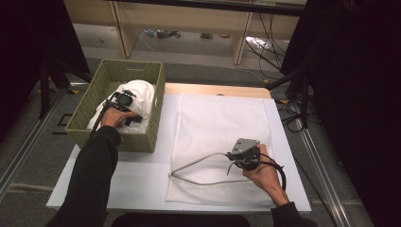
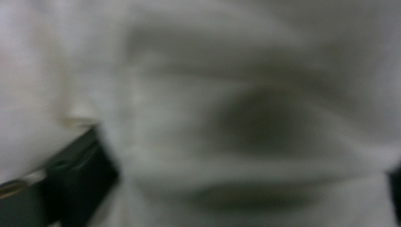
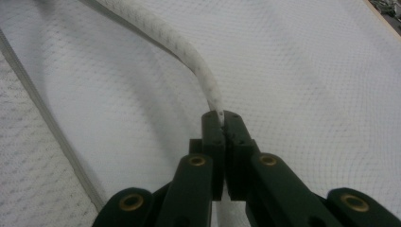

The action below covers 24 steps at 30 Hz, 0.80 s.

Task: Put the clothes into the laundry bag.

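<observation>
**Loading a mesh laundry bag: bag held open, first garment not yet out of the basket**

Reaching into a green woven basket [image 1: 142,71] at the table's [image 1: 137,175] left rear, the person's left tongs [image 1: 124,100] are down against a white garment [image 1: 142,92] bundled inside. In the left gripper view the frame is blurred white cloth w/ one black jaw at lower left and the other at the far right edge, so the jaws stand spread wide w/ fabric between them; no pinch made yet, by the look of it.

Right tongs [image 3: 221,115] are pressed together on the raised rim of a white mesh laundry bag [image 1: 222,123] that lies flat across the table's middle and right. The rim lifts off the bag in a loop, so the mouth is propped open toward the basket.

Judged progress: early. Done: bag laid out, opening held up. Left: close on the garment, lift it out of the basket, carry it over, push it in thru the opening, then prob. shut the bag. Can't tell if more clothes sit under the white bundle.
</observation>
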{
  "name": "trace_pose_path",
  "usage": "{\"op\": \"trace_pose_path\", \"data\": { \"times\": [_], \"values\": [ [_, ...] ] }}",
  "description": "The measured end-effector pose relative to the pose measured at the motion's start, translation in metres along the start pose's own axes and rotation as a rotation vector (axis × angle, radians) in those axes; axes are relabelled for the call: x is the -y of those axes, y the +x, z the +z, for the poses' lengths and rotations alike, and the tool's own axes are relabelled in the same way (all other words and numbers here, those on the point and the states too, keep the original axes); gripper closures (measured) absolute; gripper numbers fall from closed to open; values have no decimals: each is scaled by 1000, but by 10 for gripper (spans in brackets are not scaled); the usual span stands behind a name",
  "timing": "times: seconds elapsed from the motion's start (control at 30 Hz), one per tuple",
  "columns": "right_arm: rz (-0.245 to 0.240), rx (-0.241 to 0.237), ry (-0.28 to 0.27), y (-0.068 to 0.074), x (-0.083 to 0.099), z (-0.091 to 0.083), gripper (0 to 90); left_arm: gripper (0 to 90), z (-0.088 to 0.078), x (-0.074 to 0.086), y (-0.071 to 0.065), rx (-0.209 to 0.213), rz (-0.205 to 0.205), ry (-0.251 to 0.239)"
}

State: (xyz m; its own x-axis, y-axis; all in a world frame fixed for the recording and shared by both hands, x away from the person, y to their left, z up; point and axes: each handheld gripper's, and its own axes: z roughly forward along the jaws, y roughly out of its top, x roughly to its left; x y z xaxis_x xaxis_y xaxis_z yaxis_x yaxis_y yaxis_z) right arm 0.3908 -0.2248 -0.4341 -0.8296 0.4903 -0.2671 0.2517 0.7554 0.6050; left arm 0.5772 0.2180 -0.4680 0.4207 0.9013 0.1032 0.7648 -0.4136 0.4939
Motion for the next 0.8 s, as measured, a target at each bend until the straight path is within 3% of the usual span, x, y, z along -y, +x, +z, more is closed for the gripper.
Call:
{"op": "trace_pose_path", "data": {
  "times": [0.03, 0.13, 0.2, 0.37, 0.43, 0.5, 0.63, 0.77, 0.8],
  "values": [
    [6, 6, 1, 1, 0, -1, 899, 0, 3, 0, -2, -3, 21, 1],
    [19, 6, -3, 1, 0, 0, 899, 25, 3, -2, 1, 13, 2, 4],
    [2, -1, 1, 0, 0, 0, 899, 204, -1, -2, 5, 33, -16, -4],
    [7, 16, -10, 1, 0, 0, 899, 422, -7, -3, 7, 16, -23, -1],
    [19, 7, -5, 1, 0, -1, 899, 451, -9, -2, 9, 7, -38, -7],
    [2, 16, -18, 1, 1, 0, 899, 481, -11, -3, 10, -11, -44, -17],
    [10, 7, -9, 0, 1, -2, 899, 491, -15, -3, 14, 1, -55, -30],
    [25, 8, -4, 2, 0, -1, 899, 499, -31, -5, 23, 9, -117, -96],
    [25, 8, -4, 2, 0, -1, 899, 499, -31, -5, 23, 9, -117, -96]
  ]
}}
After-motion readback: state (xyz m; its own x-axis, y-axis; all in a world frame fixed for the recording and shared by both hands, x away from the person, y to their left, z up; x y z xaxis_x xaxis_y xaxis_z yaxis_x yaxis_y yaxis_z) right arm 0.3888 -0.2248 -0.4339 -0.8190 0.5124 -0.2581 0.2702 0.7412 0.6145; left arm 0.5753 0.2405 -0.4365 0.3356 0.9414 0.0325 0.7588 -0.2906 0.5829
